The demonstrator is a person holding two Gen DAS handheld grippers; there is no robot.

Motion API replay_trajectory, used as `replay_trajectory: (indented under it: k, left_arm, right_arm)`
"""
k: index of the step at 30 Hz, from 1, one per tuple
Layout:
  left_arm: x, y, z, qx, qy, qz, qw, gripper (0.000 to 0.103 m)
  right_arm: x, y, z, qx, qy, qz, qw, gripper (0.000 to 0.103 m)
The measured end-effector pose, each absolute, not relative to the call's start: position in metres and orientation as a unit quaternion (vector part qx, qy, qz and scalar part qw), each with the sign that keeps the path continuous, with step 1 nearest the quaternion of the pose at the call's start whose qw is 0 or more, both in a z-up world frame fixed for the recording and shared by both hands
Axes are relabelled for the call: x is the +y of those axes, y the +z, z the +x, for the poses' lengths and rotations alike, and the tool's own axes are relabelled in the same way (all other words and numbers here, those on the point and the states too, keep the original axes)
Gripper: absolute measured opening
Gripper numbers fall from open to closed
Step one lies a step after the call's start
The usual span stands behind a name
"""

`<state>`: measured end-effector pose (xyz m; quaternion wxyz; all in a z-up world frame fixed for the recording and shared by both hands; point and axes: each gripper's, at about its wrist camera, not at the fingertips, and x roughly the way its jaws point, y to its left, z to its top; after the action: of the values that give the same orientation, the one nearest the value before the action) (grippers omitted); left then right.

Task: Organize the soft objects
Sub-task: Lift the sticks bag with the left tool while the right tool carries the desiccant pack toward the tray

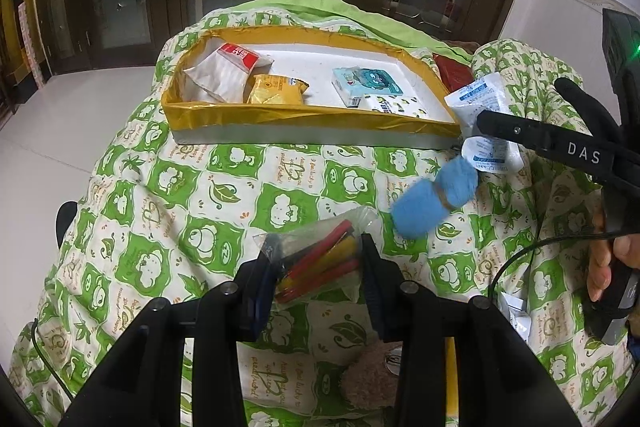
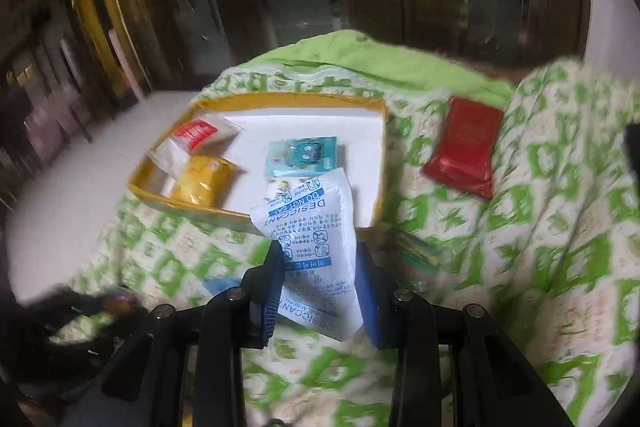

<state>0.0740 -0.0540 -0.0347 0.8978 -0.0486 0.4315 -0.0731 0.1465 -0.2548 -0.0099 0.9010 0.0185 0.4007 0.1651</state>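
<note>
A yellow-rimmed tray [image 1: 280,113] sits on the green patterned quilt and holds a white-red packet [image 1: 224,71], a yellow snack pack [image 1: 276,89], and two tissue packs [image 1: 366,83]. My left gripper [image 1: 318,261] is shut on a clear bag of red and yellow sticks [image 1: 320,263], low over the quilt. My right gripper [image 2: 316,269] is shut on a white desiccant packet [image 2: 316,239] and holds it above the tray's [image 2: 256,99] near right corner; it also shows in the left wrist view [image 1: 486,115]. A blue yarn ball [image 1: 436,197] lies on the quilt.
A red packet [image 2: 464,147] lies on the quilt right of the tray. A brown plush item [image 1: 368,379] lies under my left gripper. Another small white packet [image 1: 518,315] lies at the right. Dark wooden glass doors stand behind; the floor is to the left.
</note>
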Motion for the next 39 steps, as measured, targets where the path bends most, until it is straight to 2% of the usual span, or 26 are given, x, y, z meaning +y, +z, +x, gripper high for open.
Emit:
replay_trajectory:
  k: [10,16,31,39]
  left_arm:
    - [-0.054,-0.033,0.075,0.431,-0.073,-0.047,0.898,0.038]
    - [-0.058,-0.030,0.078,0.429,-0.074,-0.042,0.899,0.038]
    - [-0.063,-0.024,0.092,0.425,-0.081,-0.029,0.901,0.038]
    - [-0.062,-0.022,0.106,0.424,-0.084,-0.031,0.901,0.038]
  right_arm:
    - [-0.276,0.003,0.146,0.373,0.127,0.041,0.918,0.037]
    - [-0.288,-0.006,0.154,0.401,0.138,0.093,0.901,0.037]
    - [-0.284,-0.003,0.159,0.411,0.154,0.092,0.894,0.037]
    - [-0.287,-0.003,0.179,0.454,0.180,0.107,0.866,0.037]
